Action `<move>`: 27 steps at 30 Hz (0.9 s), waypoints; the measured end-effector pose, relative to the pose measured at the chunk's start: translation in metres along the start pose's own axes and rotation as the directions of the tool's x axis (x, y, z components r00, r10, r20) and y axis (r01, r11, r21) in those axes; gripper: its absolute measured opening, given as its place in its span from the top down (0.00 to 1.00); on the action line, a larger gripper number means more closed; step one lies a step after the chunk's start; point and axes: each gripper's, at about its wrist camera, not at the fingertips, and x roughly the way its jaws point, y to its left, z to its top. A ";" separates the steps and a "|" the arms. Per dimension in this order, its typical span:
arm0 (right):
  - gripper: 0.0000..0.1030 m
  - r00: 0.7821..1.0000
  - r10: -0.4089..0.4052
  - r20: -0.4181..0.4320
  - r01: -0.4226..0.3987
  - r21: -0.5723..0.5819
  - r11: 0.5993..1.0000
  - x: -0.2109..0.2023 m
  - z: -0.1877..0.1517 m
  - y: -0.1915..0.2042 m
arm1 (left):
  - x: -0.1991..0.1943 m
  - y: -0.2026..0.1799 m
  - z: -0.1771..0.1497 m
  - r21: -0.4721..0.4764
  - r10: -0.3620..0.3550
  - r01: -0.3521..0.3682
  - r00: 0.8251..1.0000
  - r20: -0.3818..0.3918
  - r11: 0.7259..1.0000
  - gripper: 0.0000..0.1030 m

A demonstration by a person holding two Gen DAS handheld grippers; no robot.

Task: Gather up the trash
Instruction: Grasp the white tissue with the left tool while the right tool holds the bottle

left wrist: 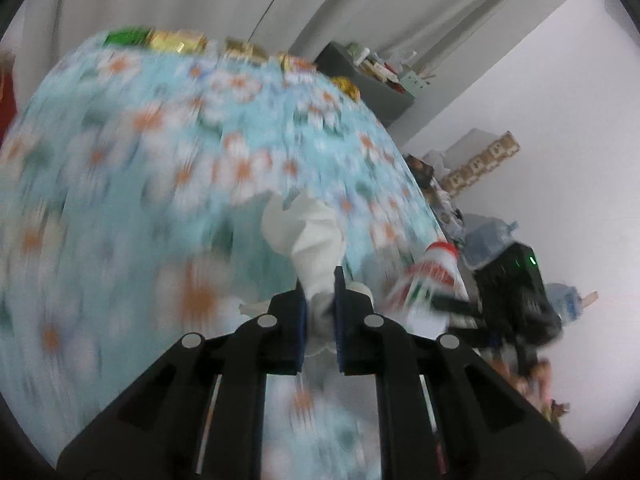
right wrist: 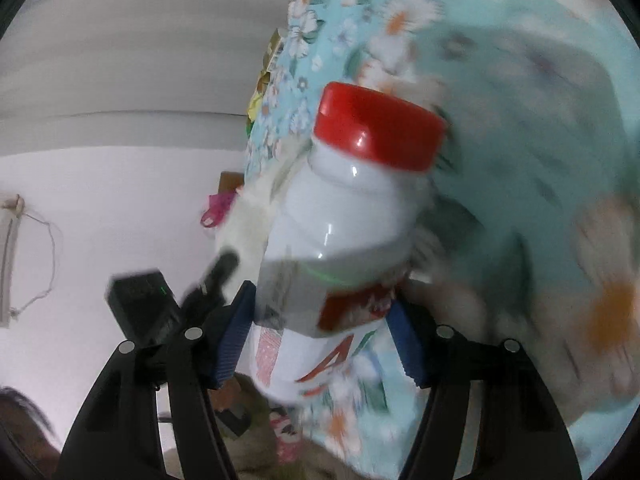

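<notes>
In the left wrist view my left gripper (left wrist: pixel 320 284) is shut on a crumpled white tissue (left wrist: pixel 306 236), which sticks up from between the blue pads above the flowered tablecloth (left wrist: pixel 160 160). The right wrist view shows my right gripper (right wrist: pixel 320 320) shut on a white plastic bottle with a red cap (right wrist: pixel 340 216) and a red and green label; its blue pads press on the bottle's lower body. The same bottle (left wrist: pixel 430 276) and the right gripper's black body (left wrist: pixel 516 296) appear at the right of the left wrist view. The tissue (right wrist: pixel 248 216) and the left gripper (right wrist: pixel 224 268) show left of the bottle.
Gold and green wrapped items (left wrist: pixel 176 42) lie along the far edge of the table. A grey cabinet (left wrist: pixel 372 80) with clutter stands by the curtain. Bags and boxes (left wrist: pixel 476 168) are piled against the white wall beyond the table's right edge.
</notes>
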 end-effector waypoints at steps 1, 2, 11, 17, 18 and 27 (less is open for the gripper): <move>0.39 1.000 0.016 0.002 -0.016 0.013 1.000 -0.004 -0.004 -0.005 | -0.006 0.001 -0.017 -0.014 0.003 -0.003 1.000 -0.016 1.000 0.90; 0.39 1.000 0.026 0.008 -0.026 0.022 0.999 -0.007 -0.006 -0.008 | -0.010 0.001 -0.029 -0.019 0.006 -0.007 0.999 -0.032 1.000 0.90; 0.37 0.996 0.018 0.087 -0.024 0.069 0.997 -0.007 -0.011 -0.010 | -0.030 -0.001 -0.060 0.023 0.112 -0.114 0.992 0.050 0.993 0.63; 0.36 0.988 0.080 0.134 -0.096 0.117 0.989 -0.020 -0.017 -0.022 | -0.017 -0.002 -0.043 0.076 0.141 -0.144 0.989 0.044 0.987 0.51; 0.36 0.987 0.086 0.138 -0.104 0.126 0.987 -0.019 -0.016 -0.024 | -0.009 -0.002 -0.042 0.088 0.141 -0.143 0.990 0.027 0.986 0.51; 0.35 0.983 0.085 0.161 -0.112 0.168 0.979 -0.024 -0.013 -0.031 | 0.016 0.002 -0.046 0.119 0.141 -0.139 0.990 -0.005 0.983 0.72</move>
